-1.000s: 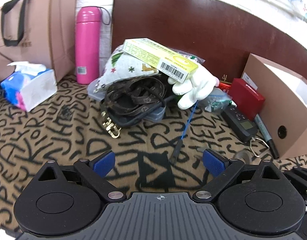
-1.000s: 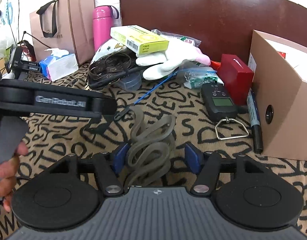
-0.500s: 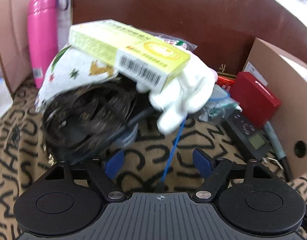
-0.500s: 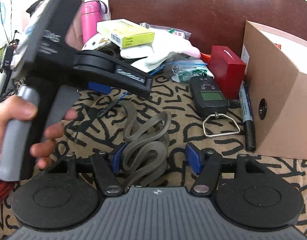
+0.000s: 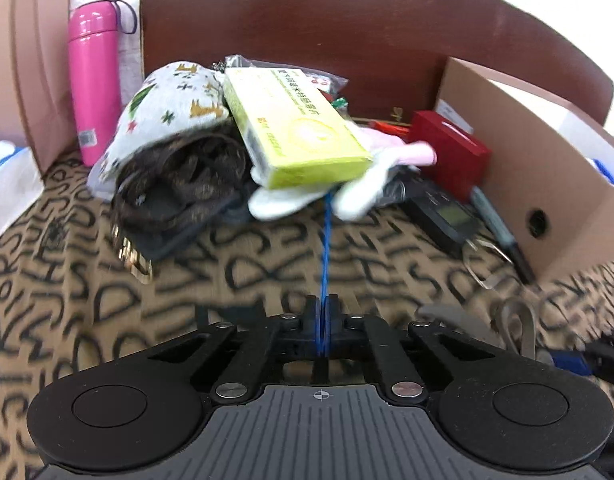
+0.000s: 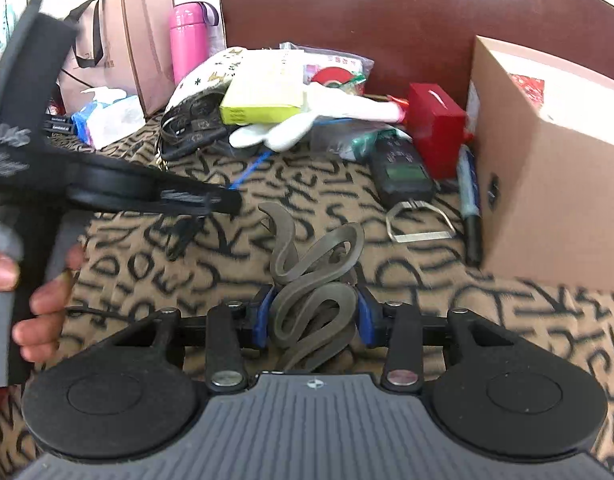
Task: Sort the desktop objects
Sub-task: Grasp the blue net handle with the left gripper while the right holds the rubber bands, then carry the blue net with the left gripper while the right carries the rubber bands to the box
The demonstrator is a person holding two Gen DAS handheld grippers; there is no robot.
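My left gripper [image 5: 322,312] is shut on a thin blue cord [image 5: 325,240] that runs from its tips up under the white glove [image 5: 291,200]; the gripper also shows in the right wrist view [image 6: 223,200]. My right gripper [image 6: 313,316] is shut on a coiled grey rubber band [image 6: 315,276] lying on the patterned cloth. A pile sits behind: a yellow-green box [image 5: 295,128], a printed white pouch [image 5: 167,108] and a dark brown strap bundle [image 5: 179,184].
A cardboard box [image 6: 547,168] stands at the right, with a red box [image 6: 435,120], a black handheld scale [image 6: 403,172] and a marker [image 6: 469,200] beside it. A pink bottle [image 5: 93,84], a paper bag [image 6: 123,52] and a tissue pack [image 6: 107,120] stand at the left.
My left gripper swung toward the pile, came down on the blue cord and shut on it. My right gripper closed in on the grey rubber band.
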